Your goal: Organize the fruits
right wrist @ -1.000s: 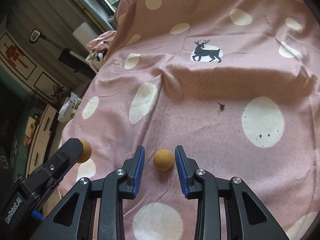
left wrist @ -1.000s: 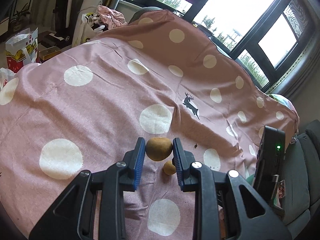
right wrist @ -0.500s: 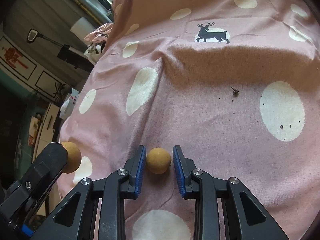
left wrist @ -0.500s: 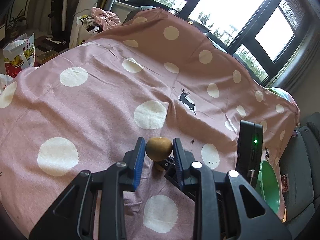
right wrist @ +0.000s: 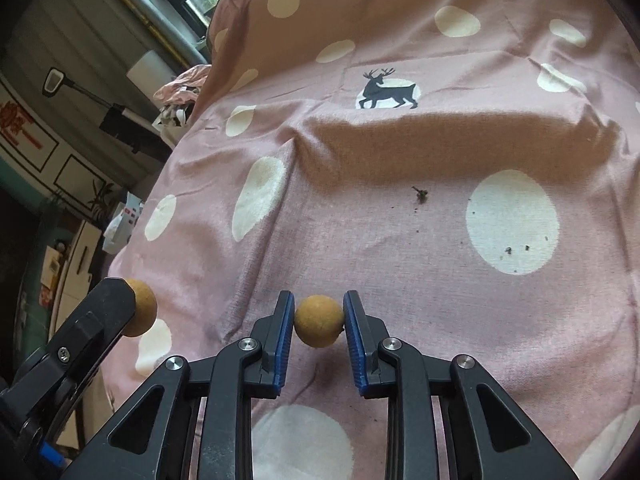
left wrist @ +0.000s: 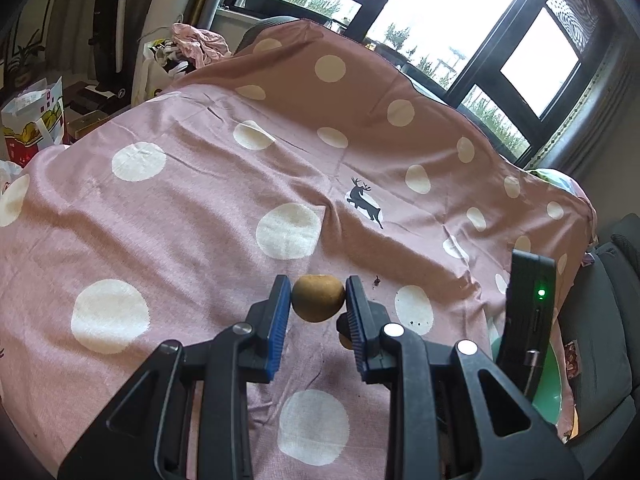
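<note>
Fruit (left wrist: pixel 318 298) sits pinched in the left gripper (left wrist: pixel 318 300), another fruit (right wrist: pixel 319 321) in the right gripper (right wrist: pixel 319 322); both round, could easily squirt out forward.

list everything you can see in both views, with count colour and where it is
fruits: 2, tan-brown; larger one between the left jaws, smaller round one between the right jaws
cloth: 1, pink with white dots and a black deer print, spread over the whole surface
debris: small dark bits, on the cloth ahead of the right gripper
bowl: 1, green, at the cloth's right edge, mostly hidden
bag: 1, white with red and yellow, far left
windows: dark frames, at the back
left gripper: black with blue pads, shut on the larger fruit
right gripper: same build, shut on the smaller fruit
</note>
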`<state>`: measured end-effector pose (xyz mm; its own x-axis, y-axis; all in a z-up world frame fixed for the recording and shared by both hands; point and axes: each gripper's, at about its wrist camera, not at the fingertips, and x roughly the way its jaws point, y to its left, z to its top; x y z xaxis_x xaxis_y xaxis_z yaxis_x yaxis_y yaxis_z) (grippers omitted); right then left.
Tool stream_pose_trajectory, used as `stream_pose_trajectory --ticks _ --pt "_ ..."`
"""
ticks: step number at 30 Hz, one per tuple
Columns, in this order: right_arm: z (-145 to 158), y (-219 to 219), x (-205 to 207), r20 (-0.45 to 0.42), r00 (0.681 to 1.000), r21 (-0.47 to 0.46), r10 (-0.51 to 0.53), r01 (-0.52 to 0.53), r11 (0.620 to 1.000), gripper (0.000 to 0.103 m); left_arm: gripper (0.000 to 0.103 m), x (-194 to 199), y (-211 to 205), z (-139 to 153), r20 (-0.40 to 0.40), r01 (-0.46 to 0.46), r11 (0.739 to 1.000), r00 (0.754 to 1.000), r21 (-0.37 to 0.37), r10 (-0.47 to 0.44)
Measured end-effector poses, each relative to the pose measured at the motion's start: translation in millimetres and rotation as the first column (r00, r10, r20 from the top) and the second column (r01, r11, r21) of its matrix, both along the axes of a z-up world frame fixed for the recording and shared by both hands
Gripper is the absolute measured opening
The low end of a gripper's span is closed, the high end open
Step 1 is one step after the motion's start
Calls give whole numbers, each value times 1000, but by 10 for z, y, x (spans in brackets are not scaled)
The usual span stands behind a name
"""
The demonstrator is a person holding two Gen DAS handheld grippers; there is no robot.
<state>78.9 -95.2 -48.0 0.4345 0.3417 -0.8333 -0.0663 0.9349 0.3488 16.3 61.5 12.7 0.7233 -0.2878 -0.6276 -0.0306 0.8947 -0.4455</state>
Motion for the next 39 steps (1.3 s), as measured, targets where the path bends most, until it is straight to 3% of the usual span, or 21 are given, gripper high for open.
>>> stream_pose_trajectory --ticks 9,17,23,33,39 --pt "340 -339 -302 85 991 -37 -104 108 994 27 28 -51 -192 58 34 43 998 998 36 -44" --pt "532 -725 -709 155 967 12 -202 203 979 27 28 -133 -427 103 51 92 993 994 70 -95" --pt "746 -916 -799 242 929 -56 -281 303 951 27 28 -254 -694 200 90 151 982 983 110 -161" --pt "1120 -1206 -1047 354 880 -2 -316 339 941 27 28 -449 -1110 429 160 245 958 950 149 -268" --pt "1272 -1488 -1203 405 834 -8 -374 412 911 27 28 -505 -1399 532 178 313 938 925 148 -336"
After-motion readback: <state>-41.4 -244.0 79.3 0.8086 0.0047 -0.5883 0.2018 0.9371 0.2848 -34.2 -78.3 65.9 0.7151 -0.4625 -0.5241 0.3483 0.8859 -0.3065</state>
